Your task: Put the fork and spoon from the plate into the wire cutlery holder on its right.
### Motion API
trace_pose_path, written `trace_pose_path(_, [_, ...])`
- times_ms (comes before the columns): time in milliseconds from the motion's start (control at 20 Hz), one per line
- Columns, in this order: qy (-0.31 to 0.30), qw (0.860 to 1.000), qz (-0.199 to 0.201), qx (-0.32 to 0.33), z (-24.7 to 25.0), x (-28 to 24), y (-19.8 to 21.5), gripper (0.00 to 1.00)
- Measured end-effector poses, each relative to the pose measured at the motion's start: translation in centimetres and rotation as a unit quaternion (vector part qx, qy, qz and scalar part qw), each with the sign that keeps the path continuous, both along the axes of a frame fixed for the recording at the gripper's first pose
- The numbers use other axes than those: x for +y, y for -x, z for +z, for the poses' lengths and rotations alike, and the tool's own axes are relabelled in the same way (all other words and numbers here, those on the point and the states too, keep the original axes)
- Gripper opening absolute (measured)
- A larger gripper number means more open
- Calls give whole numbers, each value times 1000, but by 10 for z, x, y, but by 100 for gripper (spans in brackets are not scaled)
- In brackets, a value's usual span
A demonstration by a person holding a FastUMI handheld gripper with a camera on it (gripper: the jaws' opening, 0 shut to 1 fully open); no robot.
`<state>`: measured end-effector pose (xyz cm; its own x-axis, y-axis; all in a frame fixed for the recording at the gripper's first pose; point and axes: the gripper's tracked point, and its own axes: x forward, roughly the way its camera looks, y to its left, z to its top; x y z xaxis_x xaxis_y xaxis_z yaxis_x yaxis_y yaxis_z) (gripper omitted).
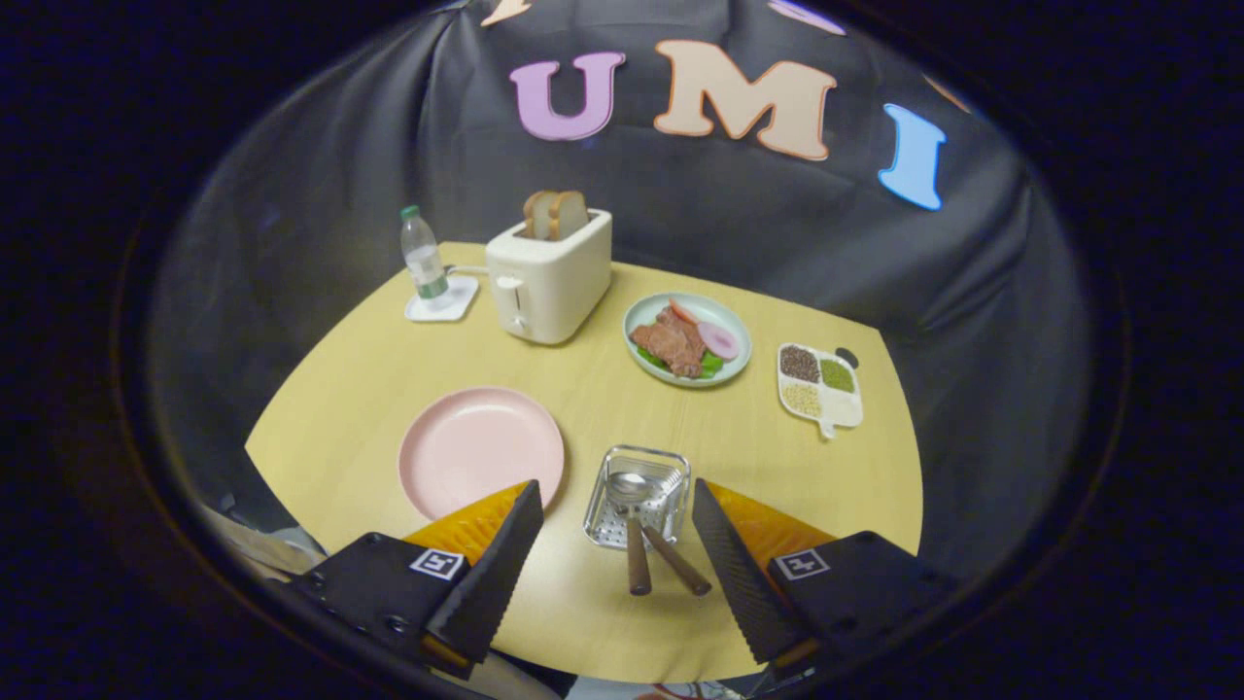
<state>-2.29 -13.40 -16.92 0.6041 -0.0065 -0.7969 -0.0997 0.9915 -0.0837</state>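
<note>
The wire cutlery holder [637, 494] stands on the yellow table just ahead of my fingers, right of the pink plate [478, 449]. The spoon [632, 525] and the fork [675, 559] lie in the holder, their brown handles sticking out over its near rim toward me. The pink plate has nothing on it. My gripper [617, 506] is open, held above the table, its two fingers spread either side of the handles without touching them. The left finger covers the plate's near edge.
A white toaster [550, 275] with bread stands at the back, a water bottle [424, 255] on a coaster to its left. A green plate of food [687, 338] and a divided dish of grains [819, 387] sit at the right.
</note>
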Motion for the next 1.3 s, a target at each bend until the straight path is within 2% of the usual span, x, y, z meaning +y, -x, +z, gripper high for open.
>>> trace_pose_path(300, [-2, 989, -54, -135, 49, 5, -2, 99])
trace_pose_path(650, [11, 958, -75, -278, 106, 8, -1, 99])
trace_pose_path(850, [12, 944, -82, -321, 114, 9, 4, 99])
trace_pose_path(1300, [14, 930, -75, -360, 122, 21, 8, 99])
